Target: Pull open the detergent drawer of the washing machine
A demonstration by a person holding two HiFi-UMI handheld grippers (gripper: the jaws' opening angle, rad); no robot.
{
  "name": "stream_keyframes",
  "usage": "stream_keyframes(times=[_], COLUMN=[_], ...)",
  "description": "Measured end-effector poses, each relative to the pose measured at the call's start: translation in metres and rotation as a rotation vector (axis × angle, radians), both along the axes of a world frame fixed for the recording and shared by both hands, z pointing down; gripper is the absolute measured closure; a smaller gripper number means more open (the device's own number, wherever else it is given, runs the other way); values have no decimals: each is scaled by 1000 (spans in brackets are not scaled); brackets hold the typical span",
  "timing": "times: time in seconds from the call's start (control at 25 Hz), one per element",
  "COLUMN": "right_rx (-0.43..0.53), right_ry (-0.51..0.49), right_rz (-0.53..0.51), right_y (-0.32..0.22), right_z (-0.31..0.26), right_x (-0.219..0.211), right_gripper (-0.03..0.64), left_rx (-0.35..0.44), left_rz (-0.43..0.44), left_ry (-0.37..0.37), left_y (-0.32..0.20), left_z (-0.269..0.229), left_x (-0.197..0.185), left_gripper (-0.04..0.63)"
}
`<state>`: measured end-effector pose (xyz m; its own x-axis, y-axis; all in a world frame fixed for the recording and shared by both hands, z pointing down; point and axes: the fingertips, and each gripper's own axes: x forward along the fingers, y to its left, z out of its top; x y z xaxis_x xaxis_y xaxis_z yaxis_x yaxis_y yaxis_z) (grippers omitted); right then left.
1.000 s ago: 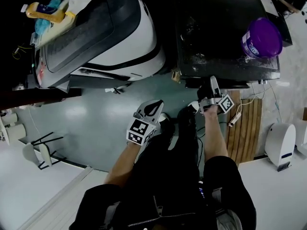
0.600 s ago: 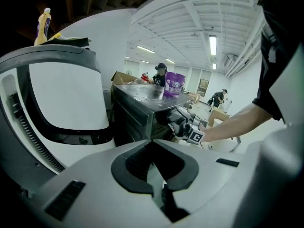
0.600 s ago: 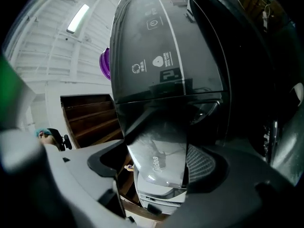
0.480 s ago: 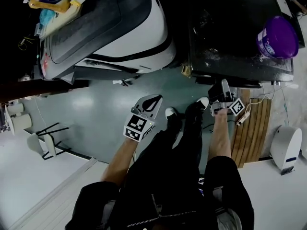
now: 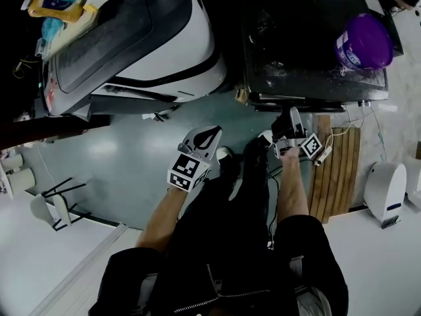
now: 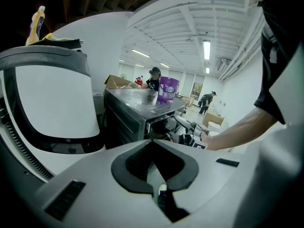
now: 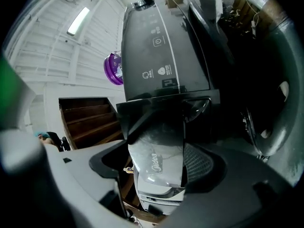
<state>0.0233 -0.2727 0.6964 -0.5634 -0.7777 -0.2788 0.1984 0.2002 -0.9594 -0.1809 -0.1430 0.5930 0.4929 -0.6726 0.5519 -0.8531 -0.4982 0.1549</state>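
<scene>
Right gripper [image 5: 290, 117] is up at the front of the dark washing machine [image 5: 309, 38]. Its jaws have just been closing and now clamp the detergent drawer [image 7: 156, 151] by both side edges of its front panel. My left gripper [image 5: 206, 135] hangs over the floor, jaws pressed together, empty.
</scene>
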Motion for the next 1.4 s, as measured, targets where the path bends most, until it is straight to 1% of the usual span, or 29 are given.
stream_keyframes(times=[0.24, 0.28, 0.36, 0.52, 0.84, 1.0, 1.04, 1.08, 1.12, 1.16, 1.24, 1.32, 1.4], right_rx=[-16, -20, -30, -36, -55, -99, -100, -85, -57, -32, -13, -16, -42], right_ry=[-43, -36, -13, 13, 21, 56, 63, 55, 38, 33, 75, 98, 111], right_rz=[16, 15, 10, 18, 12, 10, 8, 7, 8, 12, 0, -26, -35], right_y=[19, 22, 29, 41, 58, 66, 69, 73, 75, 76, 71, 69, 73], right_z=[4, 5, 8, 8, 14, 20, 20, 16, 9, 2, -6, -8, -4], right_x=[9, 10, 11, 12, 16, 15, 15, 15, 17, 19, 17, 12, 11], right_gripper=[276, 280, 325, 333, 377, 447, 480, 533, 612, 612, 612, 612, 612], left_rx=[24, 26, 24, 21, 29, 32, 32, 33, 33, 33, 33, 32, 34], left_rz=[-7, -7, -2, 10, 45, 52, 54, 57, 59, 61, 66, 69, 72], left_ry=[7, 6, 4, 5, 7, 7, 7, 7, 8, 10, 15, 17, 22], left_y=[3, 4, 8, 14, 20, 23, 23, 24, 24, 24, 24, 25, 26], left_z=[-8, -9, -9, -9, -11, -12, -13, -13, -13, -13, -12, -11, -12], left_x=[-5, -7, -10, -13, -6, -6, -6, -6, -5, -5, -5, -4, -1], left_gripper=[574, 574, 574, 574, 574, 574, 574, 574, 574, 574, 574, 574, 574])
